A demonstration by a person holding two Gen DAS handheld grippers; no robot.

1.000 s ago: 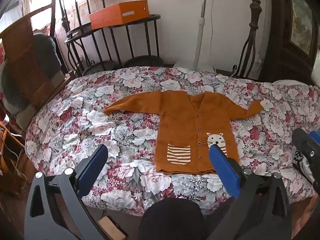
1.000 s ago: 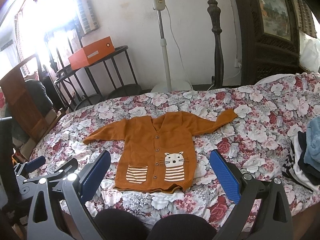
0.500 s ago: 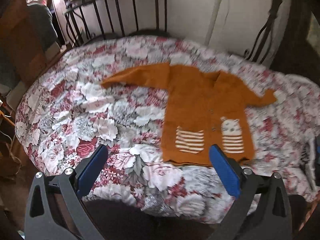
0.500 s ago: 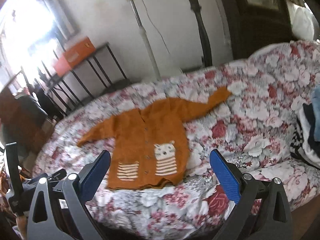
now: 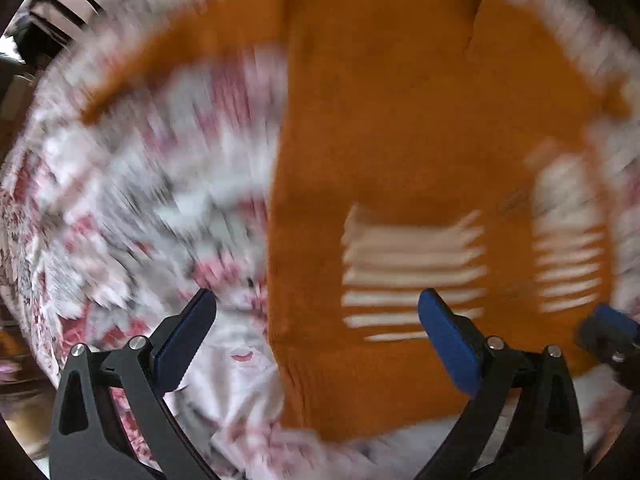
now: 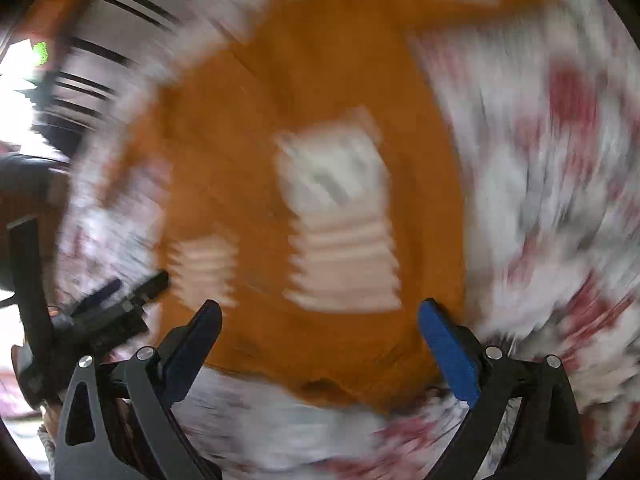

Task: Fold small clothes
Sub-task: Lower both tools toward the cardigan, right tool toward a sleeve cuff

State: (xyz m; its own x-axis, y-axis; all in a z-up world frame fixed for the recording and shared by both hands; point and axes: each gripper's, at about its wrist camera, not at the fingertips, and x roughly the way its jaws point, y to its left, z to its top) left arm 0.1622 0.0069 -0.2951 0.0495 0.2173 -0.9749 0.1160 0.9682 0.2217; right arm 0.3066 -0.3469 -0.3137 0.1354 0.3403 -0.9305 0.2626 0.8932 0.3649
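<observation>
Cardigan (image 5: 400,128), orange knit with two striped pockets (image 5: 412,272), lies flat and face up on the floral bedspread (image 5: 120,200), sleeves spread to either side. Its long axis runs from the hem, at the near edge of the bedspread, to the neckline at the far side; the collar points away from both cameras and the sleeves run crosswise to that axis. Both views are heavily blurred, so buttons and fine creases cannot be read. Left gripper (image 5: 316,336) hovers over the cardigan's hem at its left corner, jaws wide apart and holding nothing. Right gripper (image 6: 320,340) hovers over the hem at the cardigan's right corner; its jaws have just been closing slightly but stand wide, with no cloth pinched between them. Judged step: reaching for the hem corners to begin the fold. To do it well, each gripper should pinch both knit layers squarely at the hem edge, clear of the bedspread beneath, then lift evenly so the hem travels straight along the long axis without skewing.
</observation>
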